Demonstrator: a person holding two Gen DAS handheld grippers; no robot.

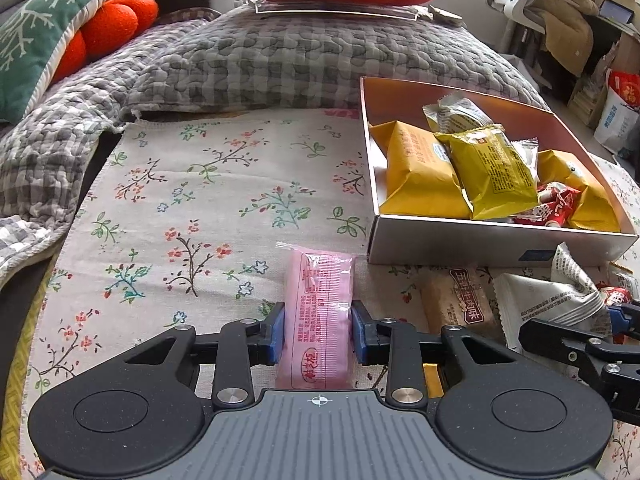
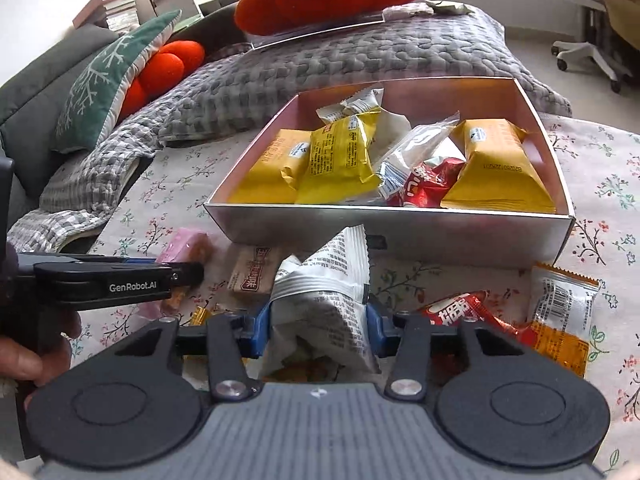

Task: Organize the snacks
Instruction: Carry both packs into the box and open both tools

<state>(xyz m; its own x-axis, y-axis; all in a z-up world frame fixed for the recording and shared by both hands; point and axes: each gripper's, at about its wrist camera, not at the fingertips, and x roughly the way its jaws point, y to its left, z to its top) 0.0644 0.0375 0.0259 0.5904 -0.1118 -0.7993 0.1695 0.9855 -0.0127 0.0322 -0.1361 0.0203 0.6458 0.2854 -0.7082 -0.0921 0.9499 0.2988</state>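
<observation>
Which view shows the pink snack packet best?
Left wrist: the pink snack packet lies lengthwise between the left gripper jaws, label readable. Right wrist shows only a blurred pink end behind the left gripper.

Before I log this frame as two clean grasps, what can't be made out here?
- Left wrist view: the near end of the pink pack is hidden under the gripper body.
- Right wrist view: the white pack base, and whatever orange lies under it, is covered by the gripper body.
- Right wrist view: pieces low in the box sit behind its front wall.
</observation>
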